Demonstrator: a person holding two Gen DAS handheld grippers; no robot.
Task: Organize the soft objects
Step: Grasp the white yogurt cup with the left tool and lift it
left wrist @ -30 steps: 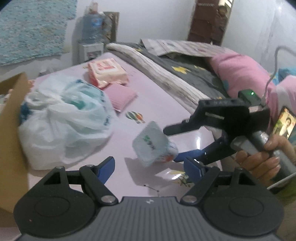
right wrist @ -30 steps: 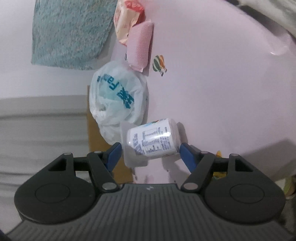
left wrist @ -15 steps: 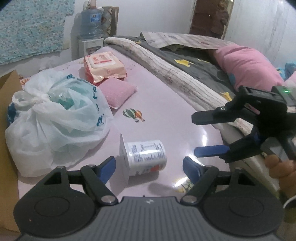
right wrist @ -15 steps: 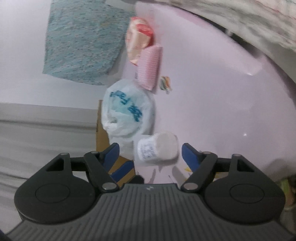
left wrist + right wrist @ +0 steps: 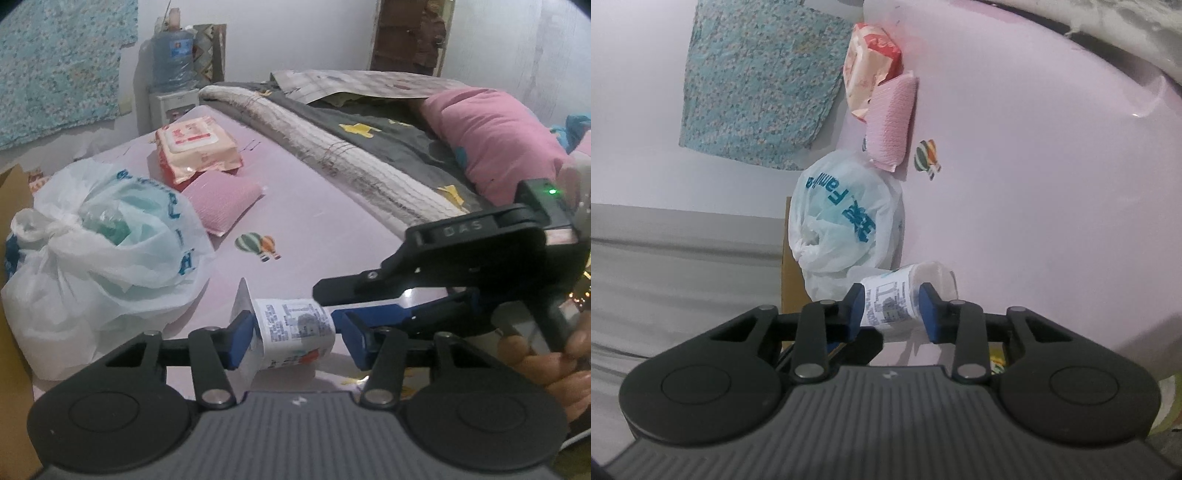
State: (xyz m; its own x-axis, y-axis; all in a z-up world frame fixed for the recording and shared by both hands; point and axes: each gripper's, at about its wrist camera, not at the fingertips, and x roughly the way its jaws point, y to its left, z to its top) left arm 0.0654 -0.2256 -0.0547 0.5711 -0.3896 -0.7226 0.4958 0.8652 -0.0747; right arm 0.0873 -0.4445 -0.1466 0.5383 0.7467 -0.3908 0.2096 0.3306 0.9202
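Note:
A white printed cup (image 5: 295,326) lies on its side on the pink sheet (image 5: 332,221). My left gripper (image 5: 293,332) has its blue pads on either side of the cup, close on it. My right gripper (image 5: 892,312) also straddles the cup (image 5: 905,291) from the right, its pads against the cup's sides; it shows in the left wrist view (image 5: 332,295) too. A knotted white plastic bag (image 5: 99,243), a pink cloth pad (image 5: 221,201) and a wipes pack (image 5: 195,149) lie further back.
A cardboard box (image 5: 14,280) stands at the left edge beside the bag. A rolled grey-and-white blanket (image 5: 351,155) and a pink pillow (image 5: 495,136) line the right side. A water dispenser (image 5: 171,74) stands by the far wall.
The cup was dropped from the right gripper onto the sheet. Both grippers then narrowed and moved in around the lying cup from opposite sides.

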